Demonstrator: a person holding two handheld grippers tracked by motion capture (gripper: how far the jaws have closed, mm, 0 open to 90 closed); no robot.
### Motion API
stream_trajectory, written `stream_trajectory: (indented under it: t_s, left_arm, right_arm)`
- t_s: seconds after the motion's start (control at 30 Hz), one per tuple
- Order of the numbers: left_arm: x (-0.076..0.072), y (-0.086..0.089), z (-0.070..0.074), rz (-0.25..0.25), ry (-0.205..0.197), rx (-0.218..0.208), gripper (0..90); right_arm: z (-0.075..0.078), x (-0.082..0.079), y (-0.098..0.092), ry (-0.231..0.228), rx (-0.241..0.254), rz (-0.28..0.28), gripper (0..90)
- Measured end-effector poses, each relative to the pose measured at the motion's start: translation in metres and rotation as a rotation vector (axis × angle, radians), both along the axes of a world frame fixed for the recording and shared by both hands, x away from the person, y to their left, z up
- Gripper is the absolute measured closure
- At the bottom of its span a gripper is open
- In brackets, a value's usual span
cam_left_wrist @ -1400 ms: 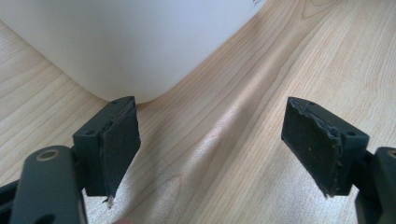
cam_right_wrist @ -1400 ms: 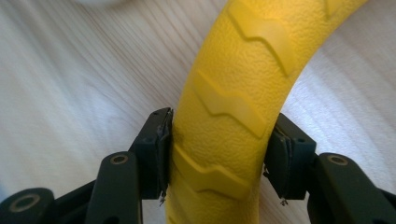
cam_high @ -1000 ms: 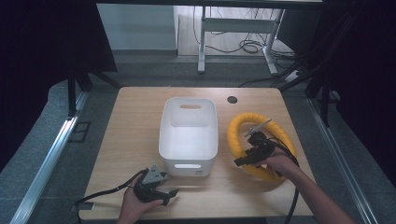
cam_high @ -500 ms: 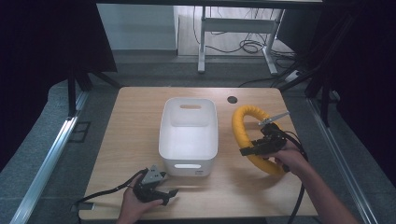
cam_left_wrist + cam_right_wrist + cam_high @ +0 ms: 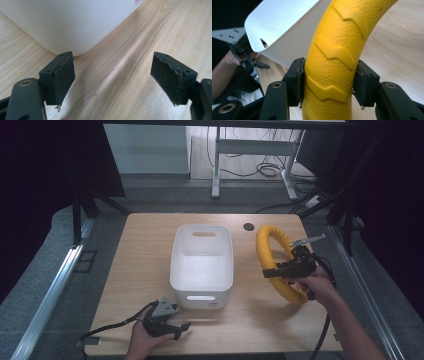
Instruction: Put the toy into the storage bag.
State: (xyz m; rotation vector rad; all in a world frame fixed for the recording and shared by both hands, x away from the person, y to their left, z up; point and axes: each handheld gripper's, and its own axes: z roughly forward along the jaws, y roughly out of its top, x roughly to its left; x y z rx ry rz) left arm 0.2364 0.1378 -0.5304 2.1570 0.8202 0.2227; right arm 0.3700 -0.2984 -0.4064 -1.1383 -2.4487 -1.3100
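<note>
A yellow ring [image 5: 270, 250] with a ridged, textured surface is tipped up on edge to the right of the white bin [image 5: 202, 265]. My right gripper [image 5: 272, 271] is shut on the ring's left side; in the right gripper view both pads clamp the yellow ring [image 5: 332, 62], with the white bin [image 5: 284, 27] behind it. My left gripper [image 5: 179, 330] rests near the table's front edge, just in front of the bin, and stands open. In the left gripper view my left gripper [image 5: 115, 78] has nothing between its pads, and the bin's rounded corner [image 5: 70, 22] lies just ahead.
The wooden table [image 5: 145, 245] has a dark round hole [image 5: 248, 226] at the back, right of the bin. A metal desk frame and loose cables [image 5: 250, 165] stand on the floor beyond. Black curtains flank both sides.
My right gripper has lifted the yellow ring from flat on the table to standing on edge and carried it slightly back. The left gripper has stayed put.
</note>
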Motion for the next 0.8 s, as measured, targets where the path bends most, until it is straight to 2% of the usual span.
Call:
stream_trajectory:
  t_s: [0.27, 0.6, 0.8]
  left_arm:
    - [0.0, 0.0, 0.0, 0.001, -0.002, 0.0, 19.5]
    - [0.0, 0.0, 0.001, 0.001, -0.004, 0.0, 19.5]
    - [0.0, 0.001, 0.001, 0.001, -0.004, 0.002, 19.5]
  right_arm:
    - [0.006, 0.003, -0.01, -0.02, 0.059, -0.033, 48.7]
    - [0.013, 0.003, -0.018, -0.047, 0.091, -0.062, 48.8]
    - [0.021, 0.003, -0.021, -0.084, 0.126, -0.076, 48.8]
